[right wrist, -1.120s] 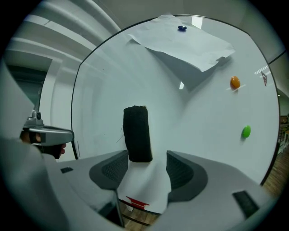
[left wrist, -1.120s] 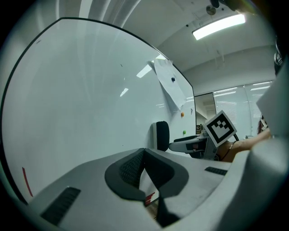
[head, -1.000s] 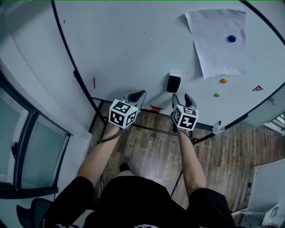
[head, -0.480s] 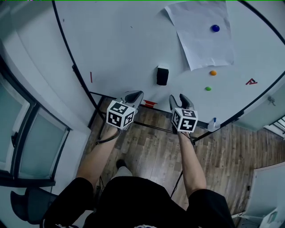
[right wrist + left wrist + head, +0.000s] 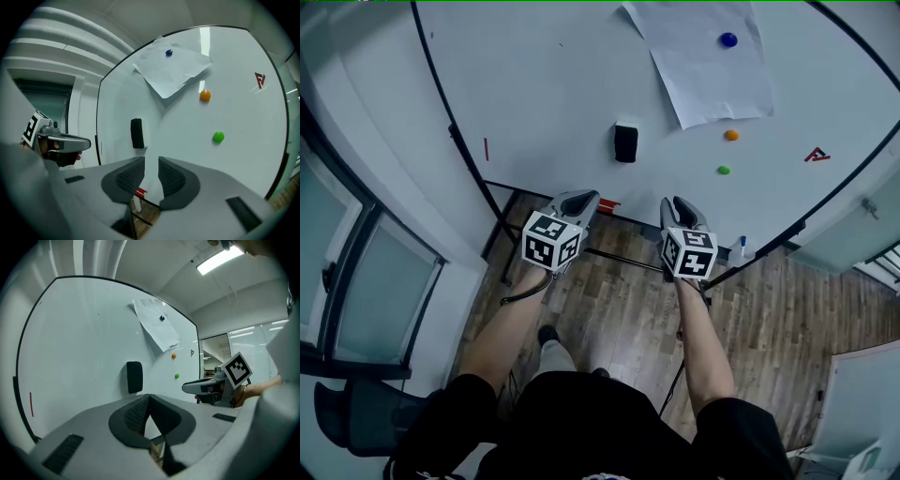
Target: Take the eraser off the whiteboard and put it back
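Head view: black rectangular eraser (image 5: 625, 143) sits on the white whiteboard (image 5: 553, 84), upper centre of frame. It is above and between both grippers and apart from each. The left gripper (image 5: 578, 200) is at its lower left and the right gripper (image 5: 680, 208) at its lower right, both with tips near the board's bottom edge.

Left gripper view: fingers (image 5: 136, 416) pressed together at the tips, nothing between. The eraser (image 5: 134, 377) is on the board just above the tips, slightly left, untouched.

Right gripper view: fingers (image 5: 171, 178) a narrow gap apart, jaws just been closing, nothing between them. The eraser (image 5: 136, 133) is above the gap, a bit left, clear of both pads.
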Action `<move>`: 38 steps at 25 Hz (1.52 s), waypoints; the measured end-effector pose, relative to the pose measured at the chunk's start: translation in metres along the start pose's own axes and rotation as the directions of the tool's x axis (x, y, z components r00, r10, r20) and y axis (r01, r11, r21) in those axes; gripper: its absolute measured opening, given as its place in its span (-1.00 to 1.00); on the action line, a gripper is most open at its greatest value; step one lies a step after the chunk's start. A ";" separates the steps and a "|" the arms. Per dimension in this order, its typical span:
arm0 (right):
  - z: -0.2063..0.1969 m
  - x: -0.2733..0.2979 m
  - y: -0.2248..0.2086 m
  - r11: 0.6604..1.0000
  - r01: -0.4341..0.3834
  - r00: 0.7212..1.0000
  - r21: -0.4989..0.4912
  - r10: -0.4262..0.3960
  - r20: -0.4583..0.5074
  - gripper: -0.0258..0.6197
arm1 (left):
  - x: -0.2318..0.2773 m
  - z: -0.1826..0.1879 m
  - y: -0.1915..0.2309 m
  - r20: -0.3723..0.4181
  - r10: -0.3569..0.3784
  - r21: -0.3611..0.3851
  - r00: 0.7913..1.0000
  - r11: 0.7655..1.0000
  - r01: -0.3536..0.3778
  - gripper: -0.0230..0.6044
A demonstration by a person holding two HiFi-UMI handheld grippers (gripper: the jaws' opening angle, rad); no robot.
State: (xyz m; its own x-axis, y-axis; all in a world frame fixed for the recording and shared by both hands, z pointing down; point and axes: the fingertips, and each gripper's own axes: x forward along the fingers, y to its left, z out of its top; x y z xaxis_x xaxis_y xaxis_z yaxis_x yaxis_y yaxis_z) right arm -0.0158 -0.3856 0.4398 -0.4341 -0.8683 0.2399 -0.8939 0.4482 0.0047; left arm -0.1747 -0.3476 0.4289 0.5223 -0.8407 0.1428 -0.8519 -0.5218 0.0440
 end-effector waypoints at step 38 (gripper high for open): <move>-0.047 -0.097 0.013 1.000 -0.014 1.000 -0.017 0.014 -0.023 -0.85 | -0.058 -0.020 -0.072 -0.017 0.008 0.018 1.000 1.000 -0.008 -0.86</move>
State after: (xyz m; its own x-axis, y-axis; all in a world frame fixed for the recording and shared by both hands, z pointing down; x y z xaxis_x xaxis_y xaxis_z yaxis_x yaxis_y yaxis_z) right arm 0.0194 -0.2856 0.4624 -0.4437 -0.8570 0.2621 -0.8857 0.4639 0.0178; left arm -0.1443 -0.2587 0.4377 0.5149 -0.8422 0.1600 -0.8550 -0.5180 0.0250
